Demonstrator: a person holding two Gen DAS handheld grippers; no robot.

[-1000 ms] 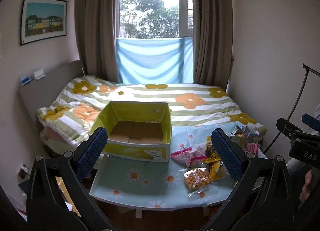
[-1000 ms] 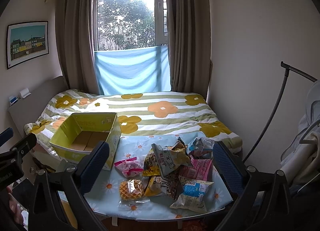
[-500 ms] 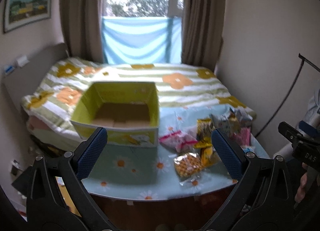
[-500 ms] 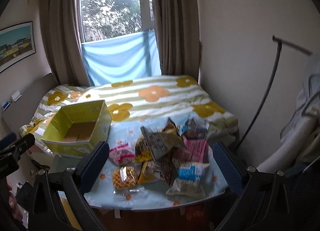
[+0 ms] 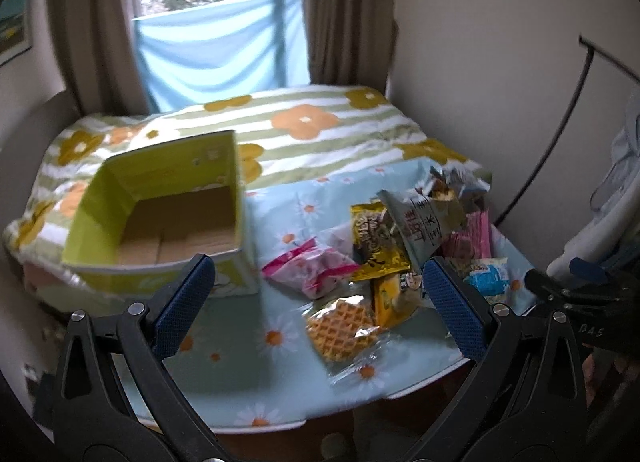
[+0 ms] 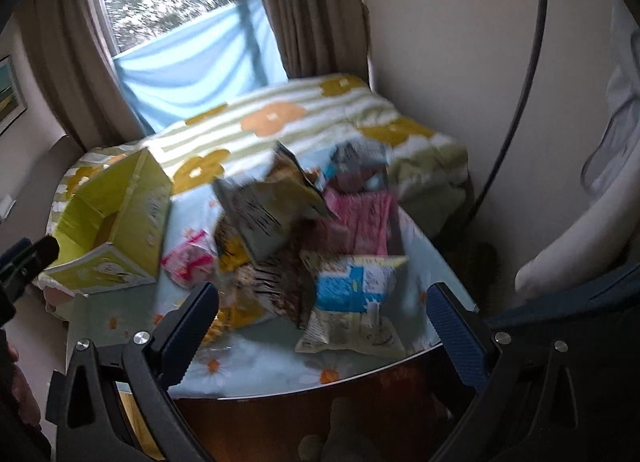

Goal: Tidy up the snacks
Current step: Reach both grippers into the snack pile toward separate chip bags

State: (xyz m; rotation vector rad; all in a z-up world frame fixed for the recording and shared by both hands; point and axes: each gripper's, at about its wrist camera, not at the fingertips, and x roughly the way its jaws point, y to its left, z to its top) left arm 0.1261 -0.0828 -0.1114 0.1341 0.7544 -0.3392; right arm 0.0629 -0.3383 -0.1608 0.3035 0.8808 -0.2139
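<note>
An open, empty yellow-green box [image 5: 160,214] stands on the left of a small table with a daisy-print cloth [image 5: 248,374]; it also shows in the right wrist view [image 6: 116,230]. A pile of snack packets lies to its right: a wrapped waffle [image 5: 342,328], a pink packet [image 5: 312,268], a gold packet [image 5: 376,242], a grey bag [image 5: 424,222]. A blue-and-white bag [image 6: 352,298] lies nearest the right gripper. My left gripper [image 5: 316,302] is open and empty above the table's front. My right gripper [image 6: 324,326] is open and empty above the front right edge.
A bed with a striped flower quilt [image 5: 312,130] lies behind the table. Curtains and a window are at the back. A wall [image 5: 500,62] is close on the right, with a black curved rod [image 6: 516,102] and white fabric [image 6: 580,238].
Both grippers have moved forward and down toward the table, and both views have swung right. The snacks and box look bigger. Both grippers stay open.
</note>
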